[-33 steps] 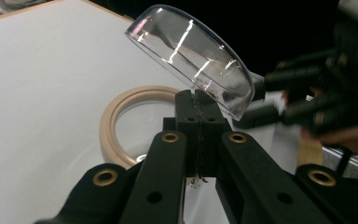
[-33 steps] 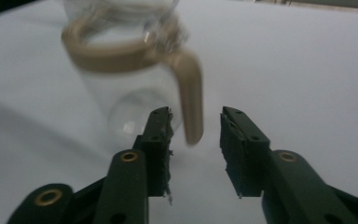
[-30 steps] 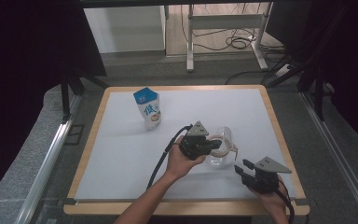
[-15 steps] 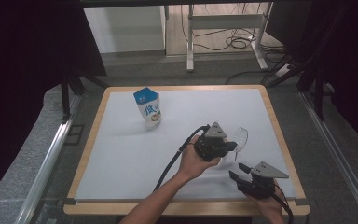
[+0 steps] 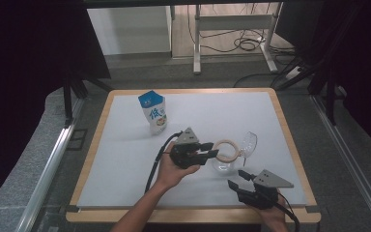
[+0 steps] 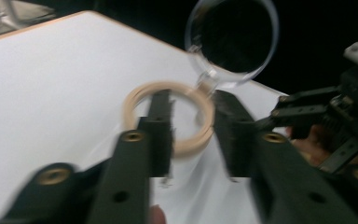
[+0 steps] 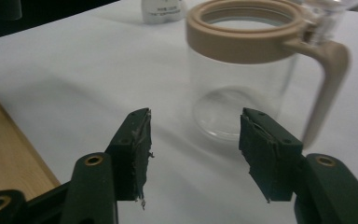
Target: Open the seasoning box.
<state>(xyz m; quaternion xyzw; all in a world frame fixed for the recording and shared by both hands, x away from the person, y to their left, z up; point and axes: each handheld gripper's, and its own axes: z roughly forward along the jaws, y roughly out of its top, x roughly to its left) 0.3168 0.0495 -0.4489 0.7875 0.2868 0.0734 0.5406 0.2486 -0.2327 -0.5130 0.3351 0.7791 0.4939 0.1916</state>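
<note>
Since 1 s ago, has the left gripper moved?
Yes. In the high view the left gripper has shifted right, farther from the milk carton, toward the table's right edge.

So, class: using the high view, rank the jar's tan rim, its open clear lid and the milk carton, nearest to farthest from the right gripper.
1. Tan rim, just beyond the right gripper.
2. Clear lid, hinged open behind the rim.
3. Milk carton, far-left of the table.

Left tool (image 5: 211, 151) sits mid-scene, hand (image 5: 170, 170) gripping it from behind, forearm running in from the near edge, jaws parted and aimed right. Right tool (image 5: 237, 179) is down near the right near corner, jaws wide apart, pointing far-left.
</note>
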